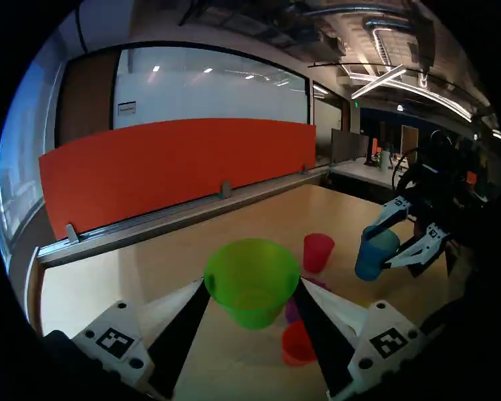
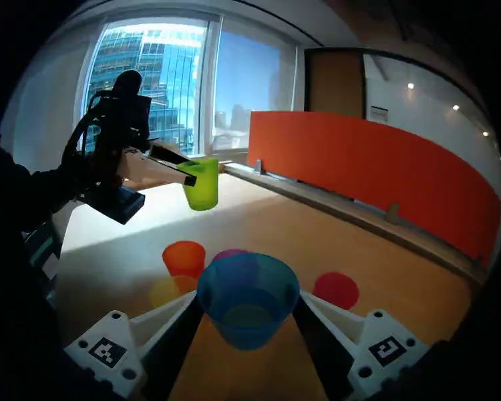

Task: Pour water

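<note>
**Left gripper view:** The left gripper [image 1: 252, 286] clamps both fingers on the green cup [image 1: 252, 267], held upright above the table [image 1: 184, 260]. The blue cup [image 1: 373, 254], pinched in the right gripper [image 1: 379, 248], hangs ahead and to the right, well apart. A red cup [image 1: 316, 252] stands on the table between the two.

**Right gripper view:** The right gripper [image 2: 248, 306] grips the blue cup [image 2: 248, 294], mouth up. The green cup [image 2: 202, 182] is up and to the left, well apart, above an orange cup [image 2: 184, 259]. A pale patch in the blue cup's base may be water, though it is hard to tell. Pouring likely means closing that sideways gap first, then tipping one rim over the other.
</note>
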A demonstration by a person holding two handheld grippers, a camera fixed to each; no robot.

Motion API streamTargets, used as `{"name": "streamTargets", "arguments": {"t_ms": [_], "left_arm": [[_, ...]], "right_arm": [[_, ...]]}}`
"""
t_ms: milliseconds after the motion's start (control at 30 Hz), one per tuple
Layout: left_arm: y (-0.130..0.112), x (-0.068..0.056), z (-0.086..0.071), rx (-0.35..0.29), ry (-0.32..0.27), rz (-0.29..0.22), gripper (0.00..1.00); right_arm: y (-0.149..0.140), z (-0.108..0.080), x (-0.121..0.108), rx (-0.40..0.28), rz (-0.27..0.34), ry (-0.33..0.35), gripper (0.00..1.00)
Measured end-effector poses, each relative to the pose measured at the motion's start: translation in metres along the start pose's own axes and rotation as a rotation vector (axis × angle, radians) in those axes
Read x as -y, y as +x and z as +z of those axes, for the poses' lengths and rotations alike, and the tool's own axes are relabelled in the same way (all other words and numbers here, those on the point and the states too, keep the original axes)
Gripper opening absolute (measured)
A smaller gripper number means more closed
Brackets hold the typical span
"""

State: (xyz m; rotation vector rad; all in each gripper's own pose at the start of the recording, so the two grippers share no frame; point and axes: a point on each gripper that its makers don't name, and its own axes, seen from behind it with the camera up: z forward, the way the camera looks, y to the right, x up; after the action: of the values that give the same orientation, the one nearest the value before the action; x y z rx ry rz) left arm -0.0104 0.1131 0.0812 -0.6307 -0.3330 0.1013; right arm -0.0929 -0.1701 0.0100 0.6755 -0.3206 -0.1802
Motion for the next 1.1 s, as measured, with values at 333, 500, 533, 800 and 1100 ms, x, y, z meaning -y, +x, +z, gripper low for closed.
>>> {"name": "streamTargets", "arguments": {"t_ms": [333,500,533,800,1100], "left_arm": [[0.029,-0.015,-0.023,-0.093,-0.038,-0.052,0.87],[0.041,-0.018,-0.031,-0.132,-0.04,-0.054,0.86],[0.042,-0.018,-0.033,-0.136,-0.039,-0.052,0.86],[0.05,-0.029,-0.044,-0.156,-0.046,-0.027,0.87],[0.055,-0.043,-0.051,-0.169,-0.059,-0.006,0.87]], "right_arm": [[0.022,-0.014,0.009,-0.056,-0.002,-0.005,0.9],[0.029,-0.019,0.014,-0.075,-0.004,-0.003,0.9],[0.03,-0.02,0.014,-0.078,-0.004,-0.002,0.9],[0.04,-0.025,0.021,-0.105,-0.001,0.0,0.9],[0.047,-0.028,0.029,-0.129,-0.001,0.0,0.9]]}}
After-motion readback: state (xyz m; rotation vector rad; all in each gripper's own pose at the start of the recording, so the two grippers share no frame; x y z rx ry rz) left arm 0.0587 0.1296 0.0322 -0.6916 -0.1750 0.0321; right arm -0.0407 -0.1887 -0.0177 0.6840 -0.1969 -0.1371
